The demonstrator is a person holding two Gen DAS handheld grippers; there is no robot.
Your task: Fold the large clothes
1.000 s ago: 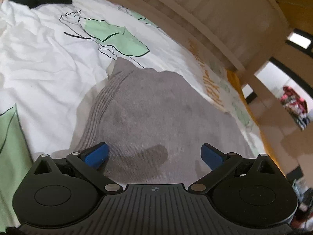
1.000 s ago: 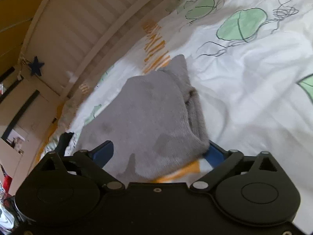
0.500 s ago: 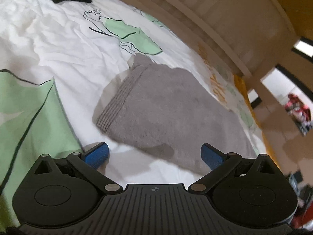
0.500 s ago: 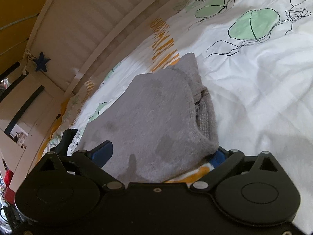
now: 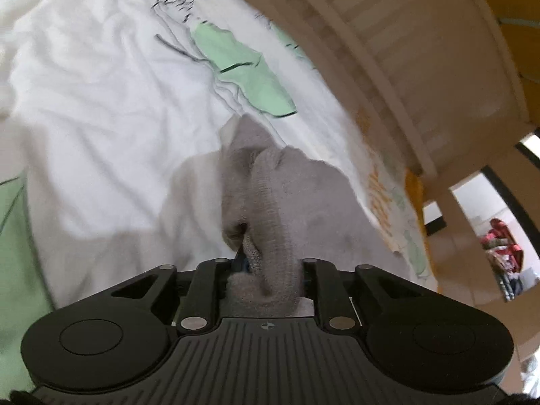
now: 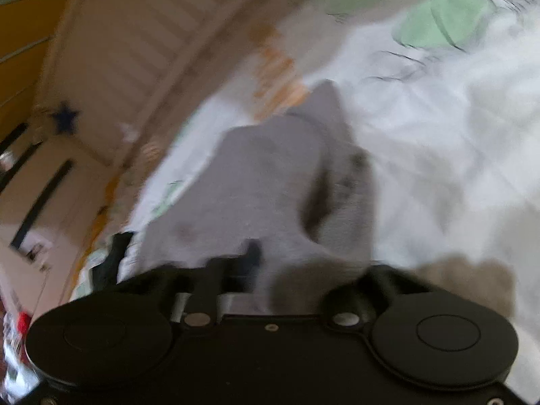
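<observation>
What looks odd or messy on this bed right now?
The grey knit garment is bunched into a ridge where the left tool is closing on it, not lying flat. The white printed bedsheet underneath is wrinkled. Nothing looks spilled or damaged.

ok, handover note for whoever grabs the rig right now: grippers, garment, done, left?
Left gripper: jaws closing, bunched edge of the grey knit garment between them.
Right gripper: jaws closing on another part of the garment's near edge; view blurred.
Garment: lies partly folded on the white printed bedsheet, near edge gathered at both grippers.
Done: both ends gripped.
Left: probably lift, fold over, flatten.
</observation>
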